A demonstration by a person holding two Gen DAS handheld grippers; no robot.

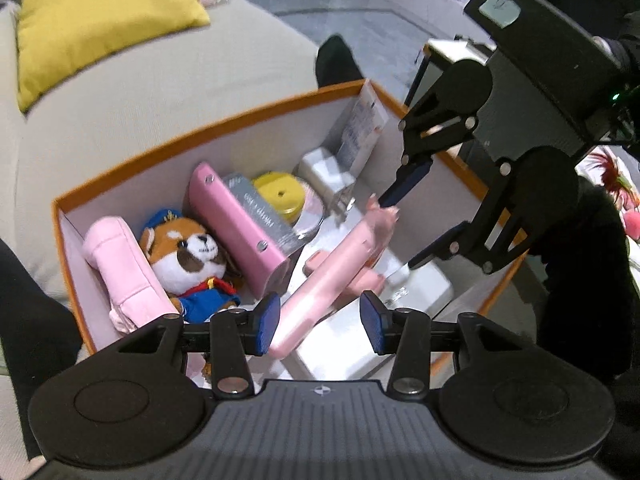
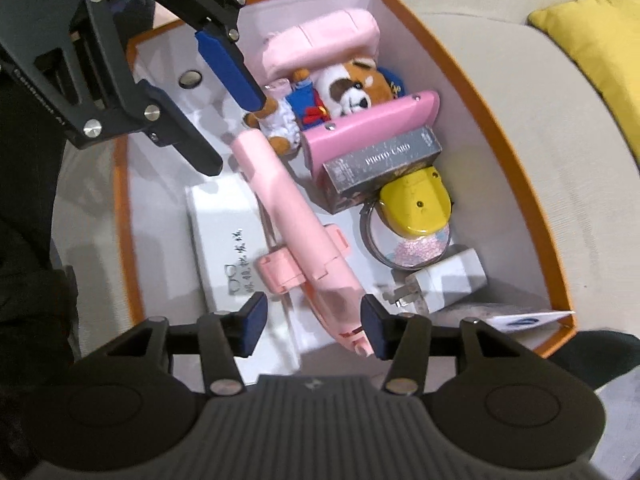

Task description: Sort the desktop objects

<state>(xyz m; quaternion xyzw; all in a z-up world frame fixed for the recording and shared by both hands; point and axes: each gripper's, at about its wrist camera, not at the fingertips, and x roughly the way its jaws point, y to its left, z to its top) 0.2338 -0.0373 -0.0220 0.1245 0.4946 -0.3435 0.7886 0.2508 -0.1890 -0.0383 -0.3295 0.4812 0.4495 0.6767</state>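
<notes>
An orange-rimmed box [image 1: 240, 114] [image 2: 516, 168] rests on a beige sofa. A long pink selfie-stick-like gadget [image 1: 340, 264] [image 2: 296, 232] lies slanted inside it on white boxes [image 2: 228, 240]. My left gripper [image 1: 318, 326] is open, its pads either side of the gadget's near end. My right gripper [image 2: 310, 326] is open over the gadget's other end; it also shows in the left wrist view [image 1: 404, 228], one finger touching the gadget's tip. Neither grips it.
The box also holds a plush fox [image 1: 192, 256] [image 2: 352, 88], a pink pouch [image 1: 124, 268], a pink case [image 1: 236, 224], a "PHOTO CARD" box [image 2: 380, 164], a yellow gadget [image 2: 416, 204], a white charger [image 2: 440, 284]. A yellow cushion [image 1: 100, 20] lies behind.
</notes>
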